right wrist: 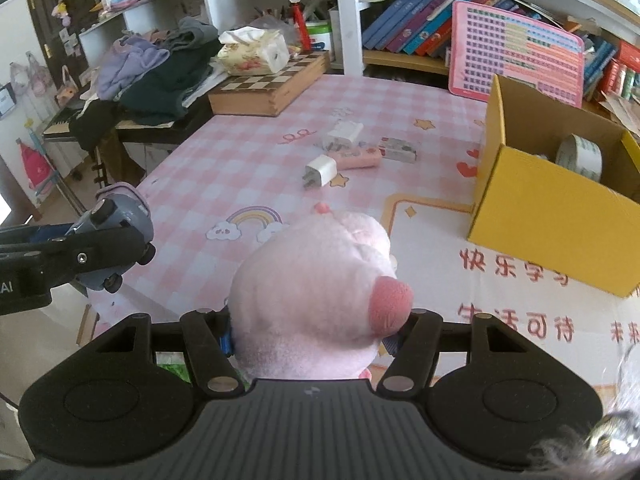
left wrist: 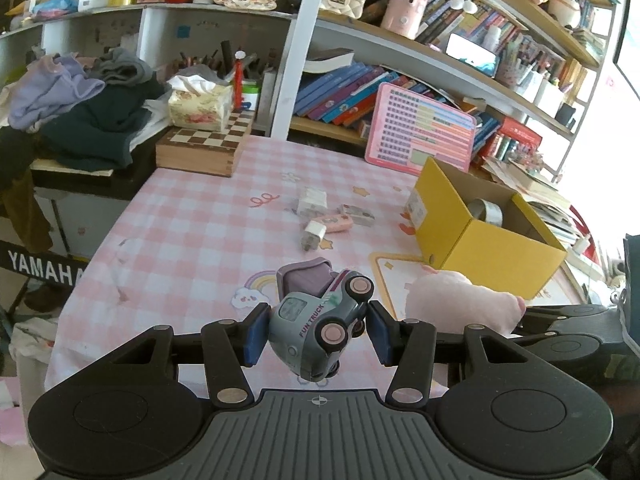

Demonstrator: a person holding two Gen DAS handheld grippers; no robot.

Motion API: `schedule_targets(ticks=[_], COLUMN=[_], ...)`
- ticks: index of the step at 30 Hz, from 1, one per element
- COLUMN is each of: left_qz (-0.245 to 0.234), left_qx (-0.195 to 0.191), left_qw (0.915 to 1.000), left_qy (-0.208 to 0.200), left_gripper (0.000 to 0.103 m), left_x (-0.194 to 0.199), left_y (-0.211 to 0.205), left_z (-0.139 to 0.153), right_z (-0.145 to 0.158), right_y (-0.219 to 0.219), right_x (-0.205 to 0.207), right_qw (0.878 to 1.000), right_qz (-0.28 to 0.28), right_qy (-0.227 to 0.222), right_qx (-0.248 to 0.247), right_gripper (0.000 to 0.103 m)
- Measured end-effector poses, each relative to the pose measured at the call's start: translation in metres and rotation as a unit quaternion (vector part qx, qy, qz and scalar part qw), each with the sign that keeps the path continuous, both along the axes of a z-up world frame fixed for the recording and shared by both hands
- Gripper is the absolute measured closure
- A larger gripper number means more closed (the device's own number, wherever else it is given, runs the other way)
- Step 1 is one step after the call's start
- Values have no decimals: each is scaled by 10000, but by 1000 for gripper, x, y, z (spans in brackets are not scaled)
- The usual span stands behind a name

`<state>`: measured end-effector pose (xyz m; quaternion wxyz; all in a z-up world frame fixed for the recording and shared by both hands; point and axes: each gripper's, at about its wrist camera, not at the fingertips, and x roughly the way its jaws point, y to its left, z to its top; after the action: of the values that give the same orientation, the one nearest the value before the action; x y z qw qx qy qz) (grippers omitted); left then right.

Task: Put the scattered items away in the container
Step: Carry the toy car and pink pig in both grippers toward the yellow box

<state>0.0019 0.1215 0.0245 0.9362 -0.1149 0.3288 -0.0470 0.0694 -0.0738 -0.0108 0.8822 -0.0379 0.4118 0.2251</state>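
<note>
Above the checked cloth, left tongs pinch a toy truck, right tongs a pink plush.

- A wooden chessboard box lies at ten o'clock on the pink checked tablecloth.
- A floral tissue box sits on it.
- A clothes pile, left.
- Books, perhaps children's, at twelve o'clock.

Left gripper: black linkage arms with silver rivets, blue pads, ribbed grey housing (crosshair mark). Right gripper: identical build, blue pads.
</note>
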Motion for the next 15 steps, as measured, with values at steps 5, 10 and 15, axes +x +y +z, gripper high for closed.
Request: schedule_targets(ticks=[5, 10, 15], left_qz=[-138, -248, -439], left_qx=[-28, -30, 28], left_qw=[9999, 9997, 9990], left_qy=[13, 33, -15], left_gripper=[53, 53, 53], left_x=[-10, -16, -19], left_y=[-3, -9, -20], left_z=[-2, -3, -3], right_z=[-2, -4, -4], right_y=[-4, -9, -20], right_x=[-14, -25, -34], right_qw=[9999, 9997, 9990], right_qz=[-115, -218, -420], right_qy=[37, 64, 59], right_qx=[-31, -71, -108], right_gripper=[41, 41, 41])
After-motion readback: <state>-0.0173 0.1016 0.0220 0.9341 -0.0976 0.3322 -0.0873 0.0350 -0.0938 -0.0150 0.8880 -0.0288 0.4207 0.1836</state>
